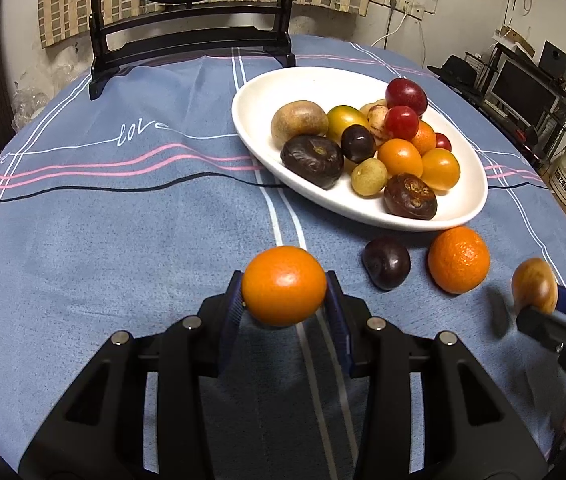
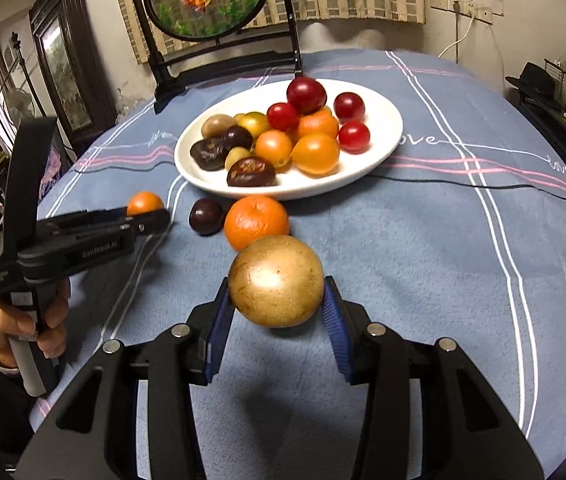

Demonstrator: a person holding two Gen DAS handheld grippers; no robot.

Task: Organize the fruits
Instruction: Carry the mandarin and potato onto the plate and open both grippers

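**Both grippers gripped fruit above the table**

The left gripper [image 1: 285, 306] was clenched on a small orange [image 1: 284, 285], its blue pads pressed against either side of the fruit, which hung clear of the blue tablecloth [image 1: 123, 260]. In the right wrist view the same gripper [image 2: 151, 220] showed from the side at the left, with the small orange [image 2: 145, 203] peeping over its tip and a hand [image 2: 15, 322] wrapped around its grey handle.

The right gripper [image 2: 277, 304] was clamped on a round, brown speckled fruit [image 2: 275, 280], held off the cloth between its blue pads. From the left wrist view that gripper [image 1: 539, 308] came in at the right edge, with the brown fruit [image 1: 534, 285] slightly blurred.

Just beyond the gripped fruits, two more lay on the cloth side by side: a dark purple plum [image 1: 386, 263] and a larger tangerine [image 1: 458, 259], the tangerine close to the near rim of a white oval plate [image 1: 267, 92]. The plate held a heap of fruit toward its right half: a kiwi [image 1: 299, 122], two dark wrinkled fruits, several small orange ones, a few red ones and a pale yellow one. Its left part was bare.

Behind the plate, at the far edge of the table, stood a black wooden stand [image 1: 191, 36] that carried a round panel.
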